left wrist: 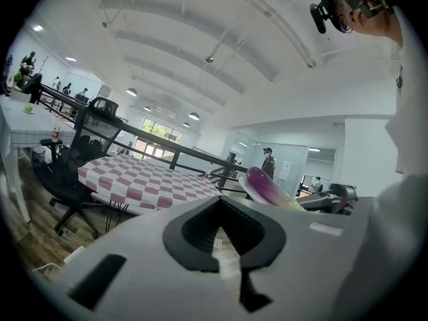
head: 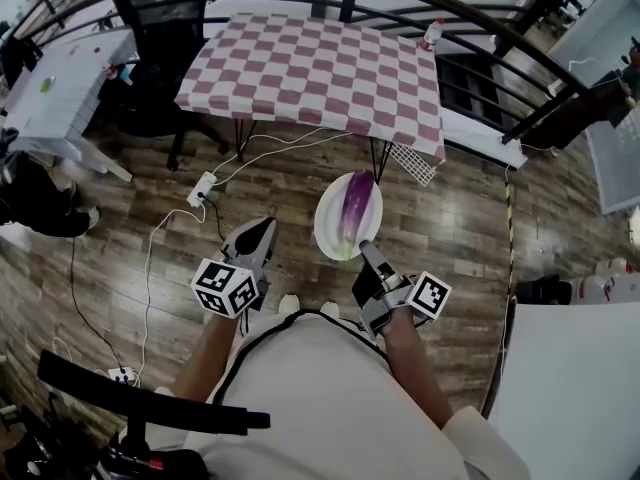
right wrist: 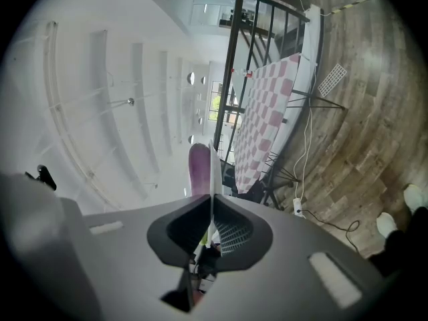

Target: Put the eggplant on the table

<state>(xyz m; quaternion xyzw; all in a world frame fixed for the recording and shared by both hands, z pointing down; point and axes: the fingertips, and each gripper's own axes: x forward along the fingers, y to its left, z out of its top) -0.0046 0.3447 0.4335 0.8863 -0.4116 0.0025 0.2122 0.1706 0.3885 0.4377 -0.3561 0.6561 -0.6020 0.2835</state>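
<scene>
Pinching one plate [head: 328, 226], right gripper [head: 367, 250], one eggplant [head: 357, 203] aboard, one table [head: 320, 68]

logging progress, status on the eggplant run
Left gripper shut, empty. Right gripper shut on round white plate. Long purple eggplant on it, short of pink-checked table. White floor cables ahead.

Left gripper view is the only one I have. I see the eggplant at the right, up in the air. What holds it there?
Observer: The eggplant lies on a white plate; the head view shows this from above.
Operator: And what carries the plate?
Observer: The right gripper is shut on the near rim of the plate. The right gripper view shows that rim edge-on between the jaws.
Operator: Is the plate already over the table?
Observer: No. In the head view it hangs over the wooden floor, short of the checkered table.
</scene>
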